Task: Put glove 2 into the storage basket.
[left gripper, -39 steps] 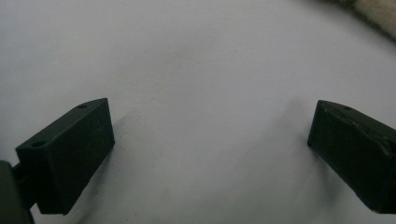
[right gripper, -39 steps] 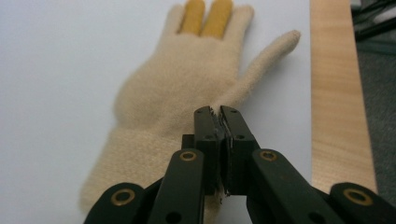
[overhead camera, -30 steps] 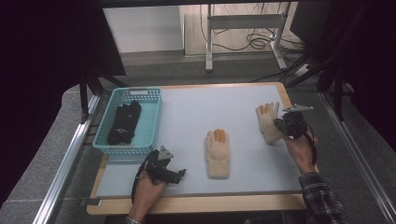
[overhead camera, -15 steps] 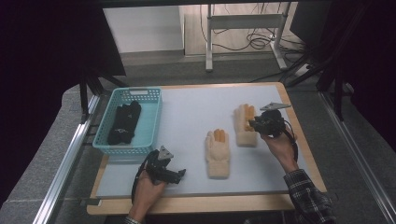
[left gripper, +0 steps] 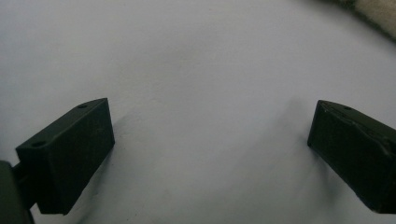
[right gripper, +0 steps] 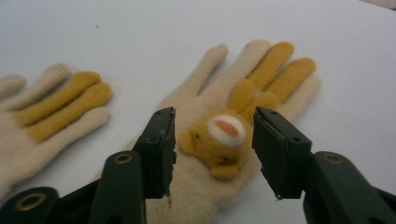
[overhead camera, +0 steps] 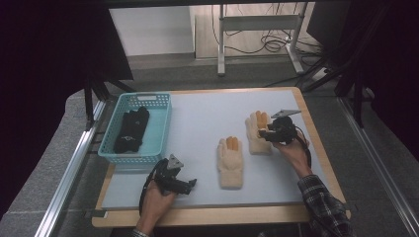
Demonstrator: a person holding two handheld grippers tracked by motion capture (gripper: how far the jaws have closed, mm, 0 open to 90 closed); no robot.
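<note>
Two cream gloves lie mid-frame in the high view; my right gripper (right gripper: 214, 149) has carried the bear glove (overhead camera: 258, 132) leftward beside its mate (overhead camera: 230, 159); jaws just opening, released, glove between; left gripper (overhead camera: 184, 183) open, idle; pairing seems done.

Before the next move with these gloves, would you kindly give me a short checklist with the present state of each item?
1. Right tongs open, jaws just been opening: ok.
2. Bear glove lying flat on the mat, free of the jaws either side of its bear patch: ok.
3. Second cream glove apart from it, lying beside it: ok.
4. Left tongs open over bare mat, nothing between them: ok.
5. Blue basket holds dark gloves, room beside them: ok.
6. Whether the bear glove is wrinkled underneath: cannot tell.
</note>
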